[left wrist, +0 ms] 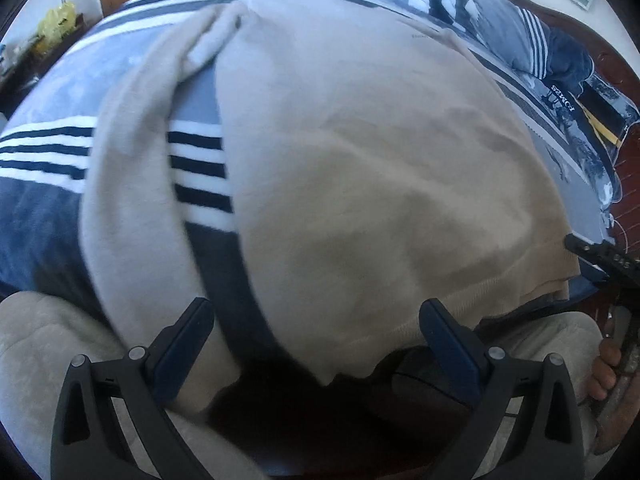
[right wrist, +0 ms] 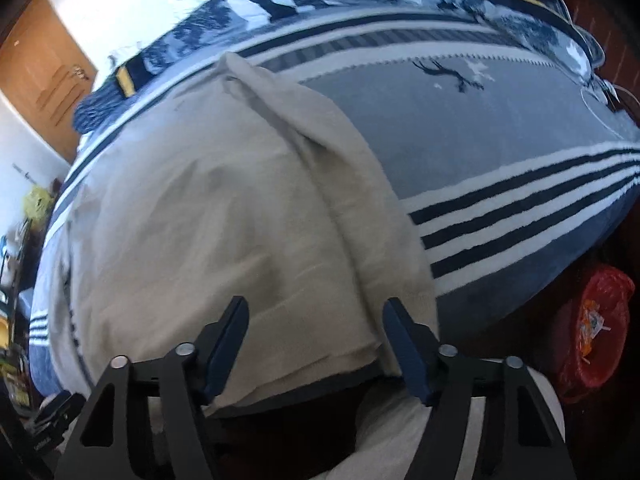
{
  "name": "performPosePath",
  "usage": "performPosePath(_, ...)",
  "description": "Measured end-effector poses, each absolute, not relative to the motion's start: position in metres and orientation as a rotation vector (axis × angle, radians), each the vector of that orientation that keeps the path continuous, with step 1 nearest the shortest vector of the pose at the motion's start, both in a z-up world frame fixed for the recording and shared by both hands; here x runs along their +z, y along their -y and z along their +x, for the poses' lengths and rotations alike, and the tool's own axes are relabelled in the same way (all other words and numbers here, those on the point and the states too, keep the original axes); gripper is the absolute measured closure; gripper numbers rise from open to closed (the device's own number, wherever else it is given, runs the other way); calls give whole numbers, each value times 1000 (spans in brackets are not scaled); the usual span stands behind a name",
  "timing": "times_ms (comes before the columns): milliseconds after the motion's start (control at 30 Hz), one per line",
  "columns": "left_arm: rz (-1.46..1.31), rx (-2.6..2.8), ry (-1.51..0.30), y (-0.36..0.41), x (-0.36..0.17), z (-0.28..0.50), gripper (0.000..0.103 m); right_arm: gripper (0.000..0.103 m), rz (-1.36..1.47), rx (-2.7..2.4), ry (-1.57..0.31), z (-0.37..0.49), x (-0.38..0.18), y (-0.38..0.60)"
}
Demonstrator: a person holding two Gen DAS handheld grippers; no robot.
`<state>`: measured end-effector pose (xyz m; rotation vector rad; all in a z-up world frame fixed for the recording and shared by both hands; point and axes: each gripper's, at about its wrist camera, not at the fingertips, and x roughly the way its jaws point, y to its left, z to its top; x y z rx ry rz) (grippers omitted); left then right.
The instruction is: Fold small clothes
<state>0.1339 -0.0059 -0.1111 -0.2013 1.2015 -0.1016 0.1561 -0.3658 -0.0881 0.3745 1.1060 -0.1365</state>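
**A:** What am I looking at, biggest thing first?

**B:** I'm seeing a wide bed cover in grey and blue with white and navy stripes (right wrist: 520, 216) filling both wrist views. A beige knitted sweater (left wrist: 360, 160) is lying spread across it, its hem hanging toward me at the near edge of the bed and one sleeve (left wrist: 132, 184) trailing along the body's side.

**A:** Anything around it or in the way?

**B:** At the far end, striped blue pillows (left wrist: 520, 36) are piled by a dark wooden headboard (left wrist: 568, 16). An orange-brown wooden door (right wrist: 44, 76) is showing off to one side, and a red plastic bag (right wrist: 592, 320) is sitting beside the bed. Nothing is lying on the sweater's body. The picture is smeared, so I'm not reading fine detail.

**A:** And the tongs?

**B:** My left gripper (left wrist: 316, 320) is hanging wide apart over the hem, gripping nothing. The right gripper (right wrist: 316, 316) is standing a good way apart too, the hem's corner lying between its blue pads (right wrist: 408, 340); I'm not seeing them pressing on the cloth.
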Motion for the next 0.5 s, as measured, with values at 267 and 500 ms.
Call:
performPosePath(267,-296,-143,-1337,7,-153,155,66,94,459,1,-1182,161,-120,368)
performPosePath(500,-475,-196,-1191,-37,-71,113,102,97,519,29,-1113,141,-97,373)
